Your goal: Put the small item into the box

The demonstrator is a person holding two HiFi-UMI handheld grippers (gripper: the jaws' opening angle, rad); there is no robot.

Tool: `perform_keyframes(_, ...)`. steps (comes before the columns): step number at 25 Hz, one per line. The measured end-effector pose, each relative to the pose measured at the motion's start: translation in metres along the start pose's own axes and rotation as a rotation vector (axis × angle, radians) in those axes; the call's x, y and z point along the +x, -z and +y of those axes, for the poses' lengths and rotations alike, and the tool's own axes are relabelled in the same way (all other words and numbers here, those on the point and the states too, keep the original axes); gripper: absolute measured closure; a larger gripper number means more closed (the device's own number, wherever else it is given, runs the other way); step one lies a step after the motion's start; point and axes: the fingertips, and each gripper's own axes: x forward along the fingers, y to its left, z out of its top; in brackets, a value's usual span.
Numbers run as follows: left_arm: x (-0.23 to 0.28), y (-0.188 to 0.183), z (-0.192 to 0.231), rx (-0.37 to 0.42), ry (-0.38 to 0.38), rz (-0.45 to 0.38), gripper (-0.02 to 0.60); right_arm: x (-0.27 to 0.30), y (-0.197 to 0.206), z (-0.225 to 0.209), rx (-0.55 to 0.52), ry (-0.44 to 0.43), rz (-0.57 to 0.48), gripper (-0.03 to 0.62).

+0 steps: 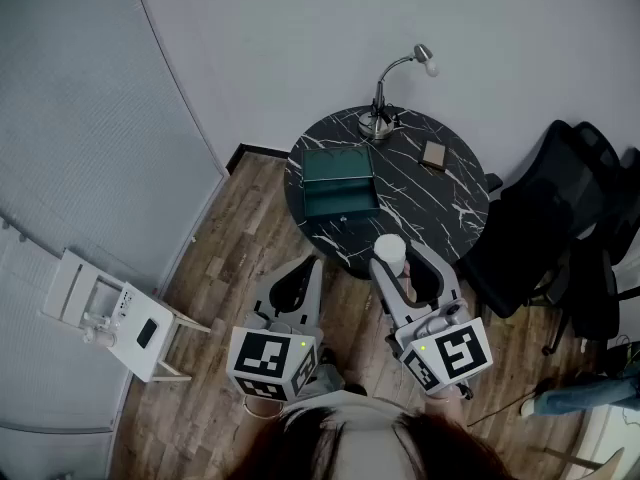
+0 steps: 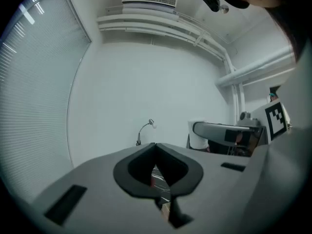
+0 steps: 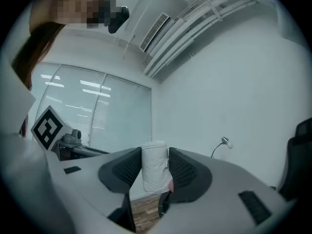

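Here, a small white wrapped cylinder [image 1: 390,250] is clamped upright between the jaws of the right tool [image 1: 405,261], by the near edge of a round dark table [image 1: 450,218]. Farther on the table sits an open green box [image 1: 340,180]. The left tool [image 1: 306,271] has its jaws together, empty.

Chrome gooseneck lamp [image 1: 379,118] and small brown square block [image 1: 434,154] on round black marble table [image 1: 445,203]; black office chair [image 1: 560,218] beside it.
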Motion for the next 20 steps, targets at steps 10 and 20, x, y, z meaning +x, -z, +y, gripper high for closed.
perform_keyframes(10, -0.001, 0.007, 0.000, -0.003, -0.003, 0.014, 0.574, -0.003, 0.000, -0.010, 0.052, 0.025, -0.025, 0.407)
perform_keyframes(20, 0.008, 0.008, 0.032, -0.018, 0.002, 0.011, 0.574, 0.029, 0.010, -0.009, 0.058, 0.043, -0.012, 0.407)
